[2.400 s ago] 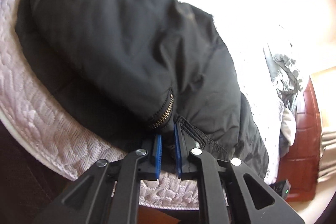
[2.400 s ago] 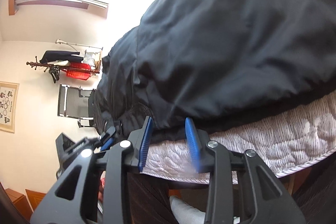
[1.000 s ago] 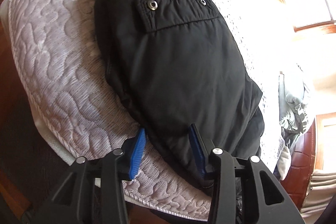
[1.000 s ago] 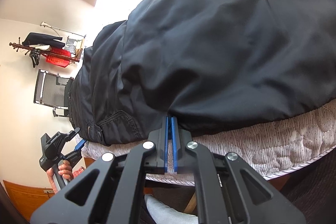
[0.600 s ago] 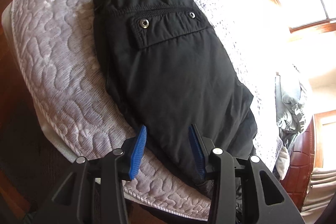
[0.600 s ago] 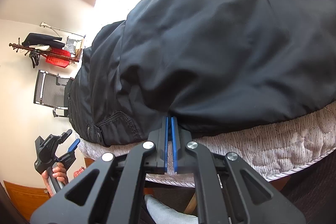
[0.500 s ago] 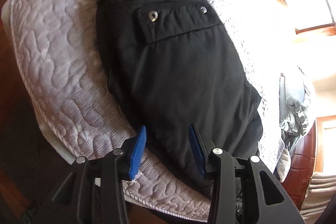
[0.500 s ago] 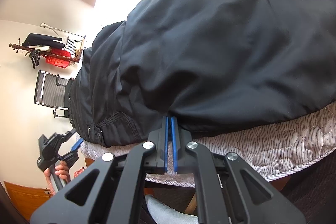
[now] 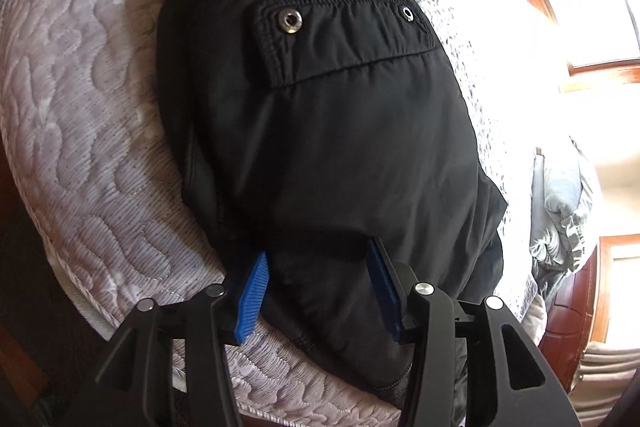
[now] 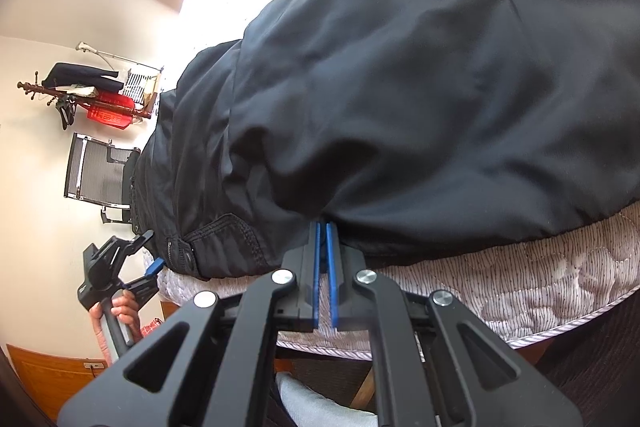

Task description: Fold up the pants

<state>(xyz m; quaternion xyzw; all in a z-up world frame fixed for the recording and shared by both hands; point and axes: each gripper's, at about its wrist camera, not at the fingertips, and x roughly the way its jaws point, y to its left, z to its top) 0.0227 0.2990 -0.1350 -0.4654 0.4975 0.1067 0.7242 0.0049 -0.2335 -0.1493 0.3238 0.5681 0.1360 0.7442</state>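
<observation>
Black pants (image 9: 340,131) lie folded on a quilted mattress (image 9: 80,107), a back pocket flap (image 9: 340,39) with two snaps facing up. My left gripper (image 9: 318,249) straddles the near edge of the pants; its jaws are opening, with fabric lying between the blue pads. In the right wrist view the pants (image 10: 420,87) bulge above the mattress edge (image 10: 540,283). My right gripper (image 10: 323,227) is shut, its tips pinching the puckered lower edge of the fabric. The left gripper (image 10: 150,253) shows at the far left, in a hand (image 10: 120,311).
Grey bedding (image 9: 560,195) is heaped at the right of the bed, beside a wooden frame (image 9: 568,307) and a bright window (image 9: 580,7). A mesh chair (image 10: 96,171) and a coat rack (image 10: 92,99) stand by the wall. A socked foot (image 10: 320,407) is below the mattress.
My left gripper let go of the zipper edge, pulled back, then came in closer over the folded pants with wider jaws. My right gripper shut on the edge and has stayed still.
</observation>
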